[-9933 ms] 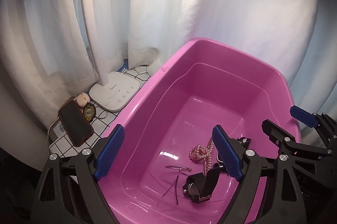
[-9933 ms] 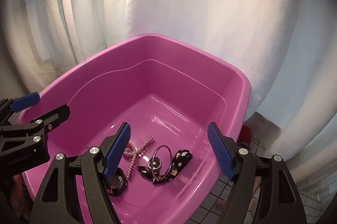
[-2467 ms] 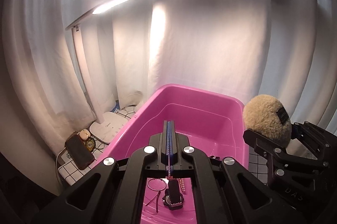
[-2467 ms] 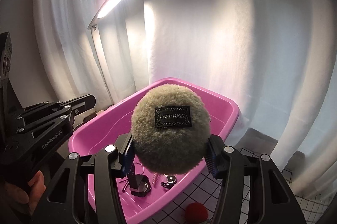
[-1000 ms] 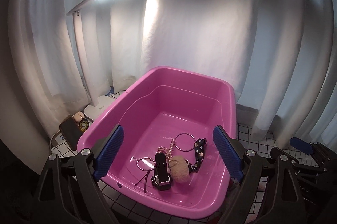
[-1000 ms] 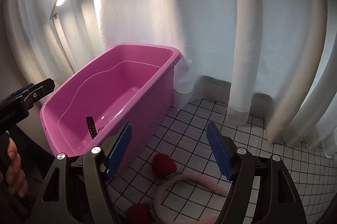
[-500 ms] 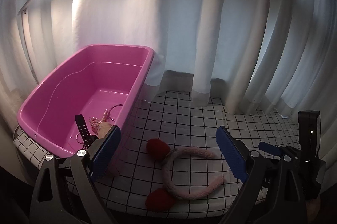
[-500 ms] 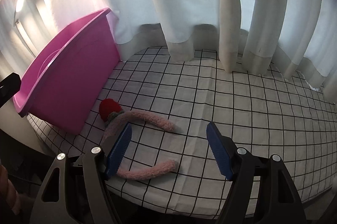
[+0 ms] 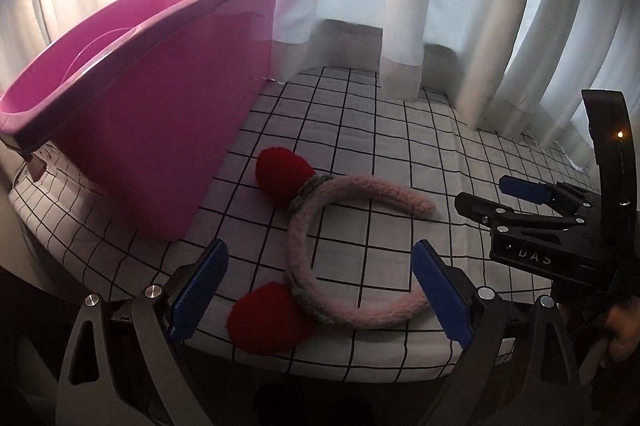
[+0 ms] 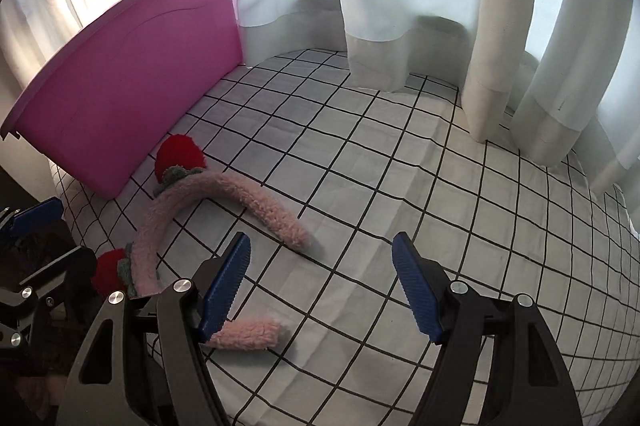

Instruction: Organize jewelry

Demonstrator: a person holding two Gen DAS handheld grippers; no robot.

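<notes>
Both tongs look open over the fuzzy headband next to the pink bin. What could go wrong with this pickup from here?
1. The headband lies near the front edge of the checked cloth; a nudge from the left tongs could push it off.
2. Left tongs and right tongs converge on one item and may collide.
3. The band is wide and curved; it might catch on the bin rim when lifted across.

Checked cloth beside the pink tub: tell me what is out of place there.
A fluffy pink headband with two red pom-poms lies flat on the checked cloth, outside the pink tub. It is the only loose piece in view on the cloth. Nothing looks spilled or damaged.
</notes>
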